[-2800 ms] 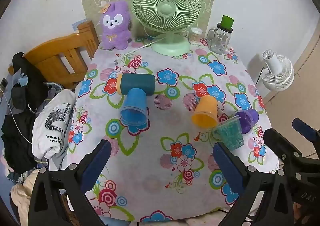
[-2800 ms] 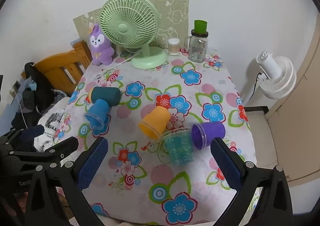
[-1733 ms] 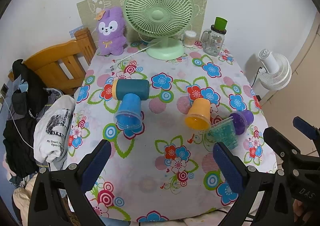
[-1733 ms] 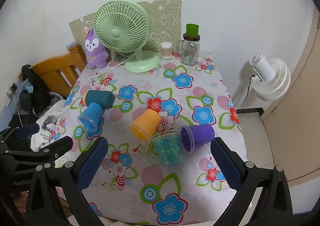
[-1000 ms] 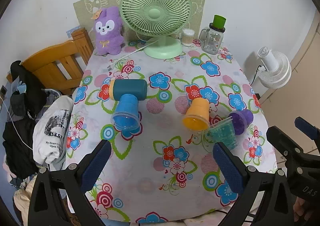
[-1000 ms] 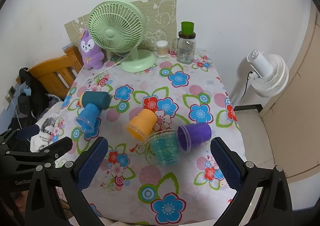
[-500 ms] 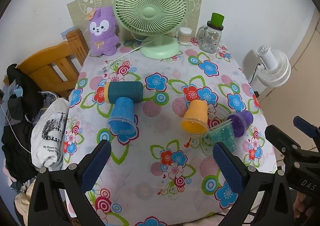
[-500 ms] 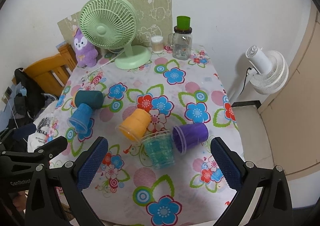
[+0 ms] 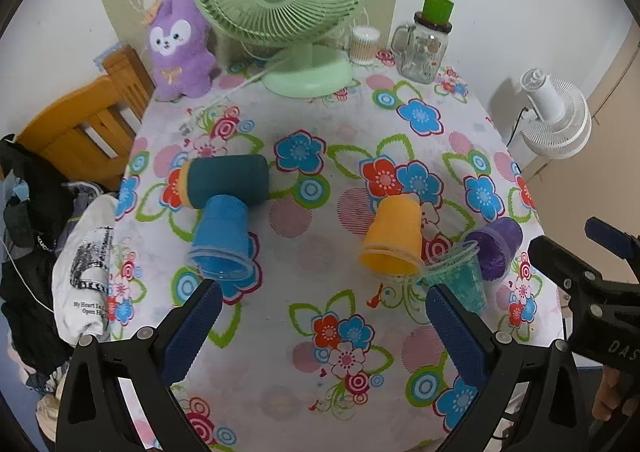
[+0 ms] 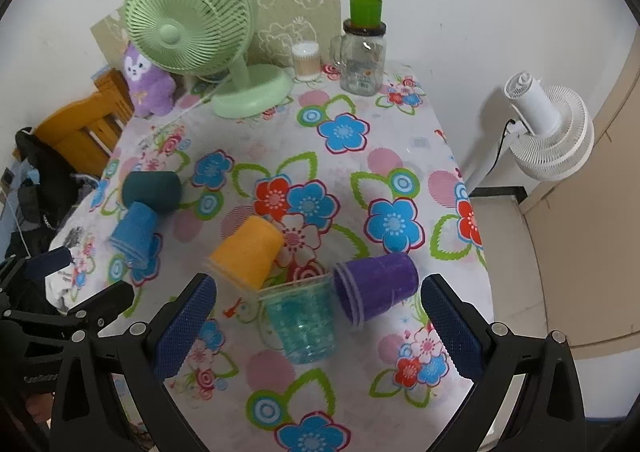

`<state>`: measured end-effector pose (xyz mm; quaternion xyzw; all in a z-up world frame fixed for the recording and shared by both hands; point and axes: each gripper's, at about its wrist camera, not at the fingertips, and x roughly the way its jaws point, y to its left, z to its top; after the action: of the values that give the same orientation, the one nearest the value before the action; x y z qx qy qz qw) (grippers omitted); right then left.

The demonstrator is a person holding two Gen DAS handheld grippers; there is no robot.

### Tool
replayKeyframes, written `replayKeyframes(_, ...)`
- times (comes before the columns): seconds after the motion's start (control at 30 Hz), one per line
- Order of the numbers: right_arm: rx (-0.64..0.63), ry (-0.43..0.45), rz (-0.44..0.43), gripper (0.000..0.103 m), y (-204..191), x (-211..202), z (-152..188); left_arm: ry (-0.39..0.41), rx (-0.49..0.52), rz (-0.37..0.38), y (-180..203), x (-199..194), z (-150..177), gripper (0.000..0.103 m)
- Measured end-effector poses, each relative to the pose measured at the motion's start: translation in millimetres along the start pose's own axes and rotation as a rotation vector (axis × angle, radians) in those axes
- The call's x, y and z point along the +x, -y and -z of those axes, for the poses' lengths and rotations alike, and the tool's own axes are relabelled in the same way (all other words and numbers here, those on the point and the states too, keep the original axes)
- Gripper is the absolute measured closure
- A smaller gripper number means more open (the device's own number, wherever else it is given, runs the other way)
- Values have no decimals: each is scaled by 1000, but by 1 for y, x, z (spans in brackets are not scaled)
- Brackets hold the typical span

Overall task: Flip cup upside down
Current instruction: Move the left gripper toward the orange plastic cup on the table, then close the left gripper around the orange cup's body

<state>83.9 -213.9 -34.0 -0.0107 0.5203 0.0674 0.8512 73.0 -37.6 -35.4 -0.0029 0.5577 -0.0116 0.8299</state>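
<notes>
Several cups lie on their sides on the flowered tablecloth [image 9: 304,352]: a dark teal cup [image 9: 228,186], a blue cup [image 9: 220,240], an orange cup [image 9: 394,238], a clear teal cup [image 9: 460,280] and a purple cup [image 9: 494,248]. In the right wrist view the orange cup [image 10: 248,252], clear teal cup [image 10: 302,322] and purple cup [image 10: 378,290] lie close together just ahead of my right gripper [image 10: 320,328]. My left gripper [image 9: 324,332] is open and empty above the near table. My right gripper is open and empty too.
A green desk fan [image 9: 284,8], a purple plush rabbit [image 9: 178,48], a glass jar with green lid [image 9: 426,48] and a small container [image 9: 364,46] stand at the back. A wooden chair [image 9: 80,132] and clothes [image 9: 86,272] are left. A white floor fan [image 10: 548,132] stands right.
Both grippers have moved forward and lower toward the table, so the cups look larger. The cups have not moved. Both jaws stay open.
</notes>
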Motion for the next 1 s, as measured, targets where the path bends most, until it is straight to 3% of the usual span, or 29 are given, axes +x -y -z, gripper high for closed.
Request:
replayKeyframes(0.47,22,-96,10,0,25,63,-13,-116,49,11,27,79,-23,1)
replayKeyframes(0.87,75,-156,25,0,45,101,-18,-165,87,14,44,131,-43,0)
replayKeyframes(1.0,83,-170,26,0,45,110,-20,-177,81,49,46,141,-45,4)
